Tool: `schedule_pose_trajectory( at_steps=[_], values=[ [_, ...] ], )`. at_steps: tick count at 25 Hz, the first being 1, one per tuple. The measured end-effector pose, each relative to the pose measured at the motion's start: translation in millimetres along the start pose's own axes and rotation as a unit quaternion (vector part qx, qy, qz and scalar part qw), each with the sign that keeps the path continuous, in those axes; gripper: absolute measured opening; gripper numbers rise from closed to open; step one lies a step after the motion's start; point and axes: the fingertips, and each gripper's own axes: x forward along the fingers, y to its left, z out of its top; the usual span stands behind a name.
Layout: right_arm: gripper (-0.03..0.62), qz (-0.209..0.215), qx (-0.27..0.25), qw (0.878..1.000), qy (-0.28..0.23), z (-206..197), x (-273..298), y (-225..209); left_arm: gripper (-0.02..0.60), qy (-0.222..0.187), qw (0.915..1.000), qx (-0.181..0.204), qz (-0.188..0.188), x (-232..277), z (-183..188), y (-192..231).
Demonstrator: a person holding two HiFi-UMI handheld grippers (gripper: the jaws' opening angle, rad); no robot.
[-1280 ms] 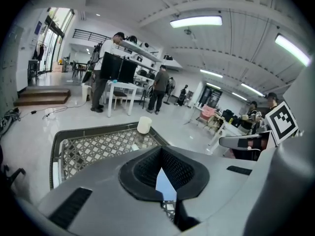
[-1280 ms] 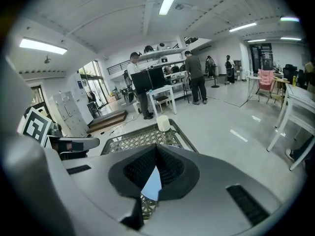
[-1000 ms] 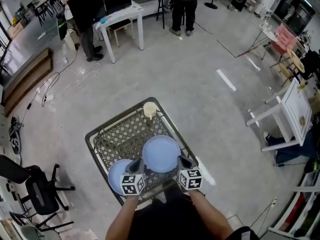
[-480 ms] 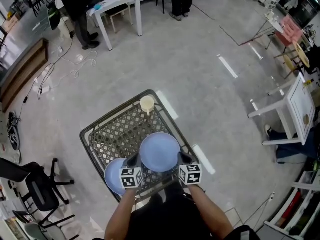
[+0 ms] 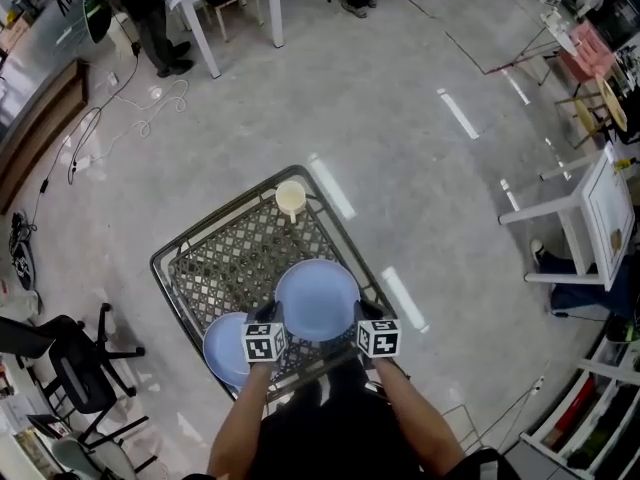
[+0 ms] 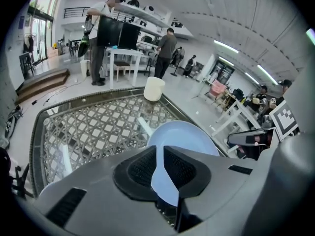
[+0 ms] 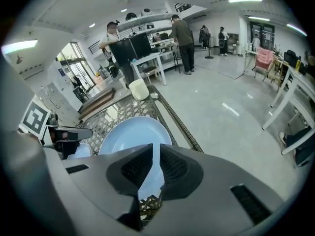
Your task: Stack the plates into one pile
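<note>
Pale-blue crockery is what the person is busy with: a larger plate (image 5: pixel 317 298) is carried between both tools over a metal lattice table (image 5: pixel 215 268). The left gripper (image 5: pixel 266 313) pinches the plate's rim on one side and the right gripper (image 5: pixel 362 311) pinches the opposite side. In each gripper view the thin rim runs straight through the narrow slot between the pads. Both pairs of jaws have just been opening a little, so to my eye the hold is being eased, though the pads look as if they are on the rim yet. The plate hangs low over the near-right part of the lattice, and I cannot tell whether its underside has met the tabletop. A second plate (image 5: pixel 222 346), which looks the smaller, lies flat at the near-left corner. It is just beside the carried one and partly behind the left gripper's marker cube; whether the two rims overlap I cannot make out. A cream cup (image 5: pixel 290 198) stands alone at the far corner, well apart from both. As for the job, I'd say it is barely begun: no pile exists, the two plates sit side by side, and one has yet to go on top of the other.
</note>
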Motion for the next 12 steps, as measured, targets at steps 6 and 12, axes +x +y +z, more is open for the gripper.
schedule_pose_trajectory(
  at_steps=[6, 12],
  values=[
    [0.063, -0.004, 0.002, 0.999, 0.040, -19, 19, -15, 0.107, 0.032, 0.9993, -0.016, 0.008, 24, -13, 4],
    [0.069, -0.006, 0.011, 0.997, 0.075, -35, 33, -25, 0.129, 0.058, 0.9979, -0.018, 0.022, 31, -26, 14]
  ],
)
